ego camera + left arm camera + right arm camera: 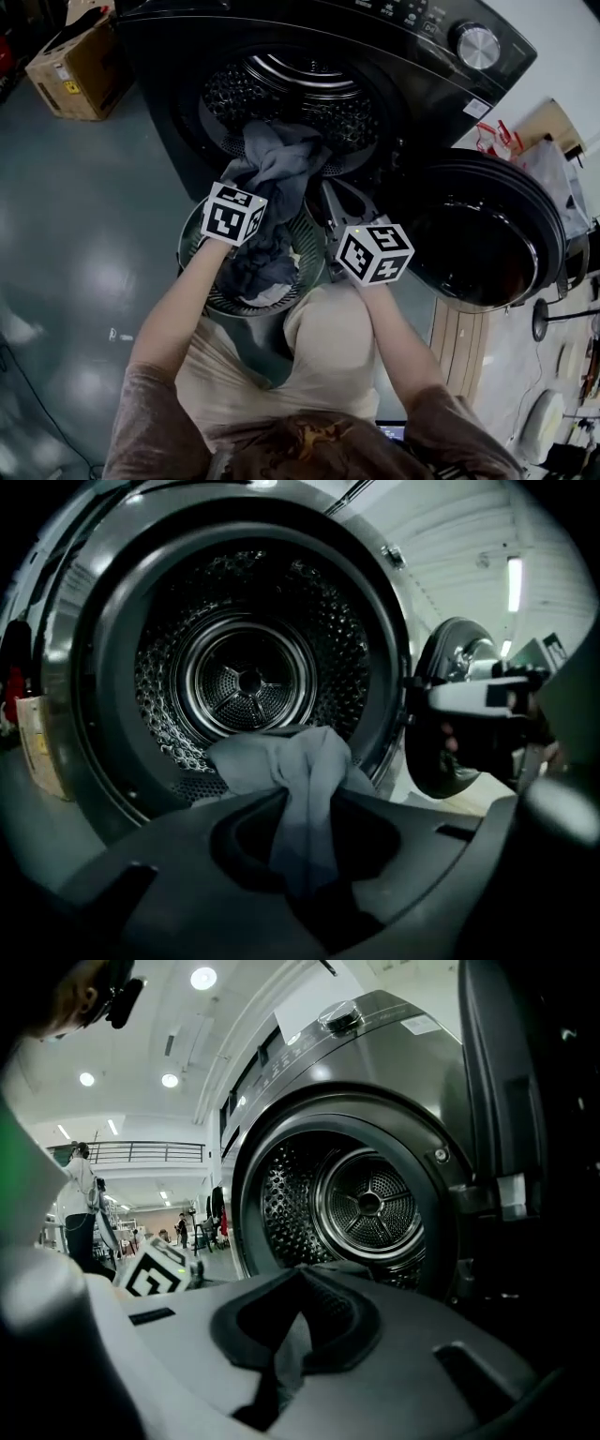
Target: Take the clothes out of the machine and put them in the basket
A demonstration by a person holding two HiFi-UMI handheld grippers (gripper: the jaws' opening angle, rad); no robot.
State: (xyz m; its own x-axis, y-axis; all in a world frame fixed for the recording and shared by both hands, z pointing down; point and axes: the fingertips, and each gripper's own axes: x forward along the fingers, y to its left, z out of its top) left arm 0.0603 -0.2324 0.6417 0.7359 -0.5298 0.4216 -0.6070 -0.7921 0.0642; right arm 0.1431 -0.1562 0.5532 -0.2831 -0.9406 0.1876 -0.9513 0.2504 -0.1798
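Note:
A grey garment [281, 164] hangs out of the black machine's drum mouth [281, 84] and trails down into the round basket [192, 246] on the floor below it. My left gripper [305, 808] is shut on a fold of this grey cloth [309, 761], just in front of the drum [246, 682]. Its marker cube [232, 214] sits over the basket. My right gripper [286, 1335] is at the drum's right edge. Its jaws are closed with a thin strip of grey cloth [292, 1340] between them. Its cube [375, 253] is right of the basket.
The machine's round door [487, 234] stands open on the right, close to my right gripper. A cardboard box [80, 66] sits on the floor at the far left. The person's knee [328, 337] is just behind the basket. People stand far off in the hall [80, 1204].

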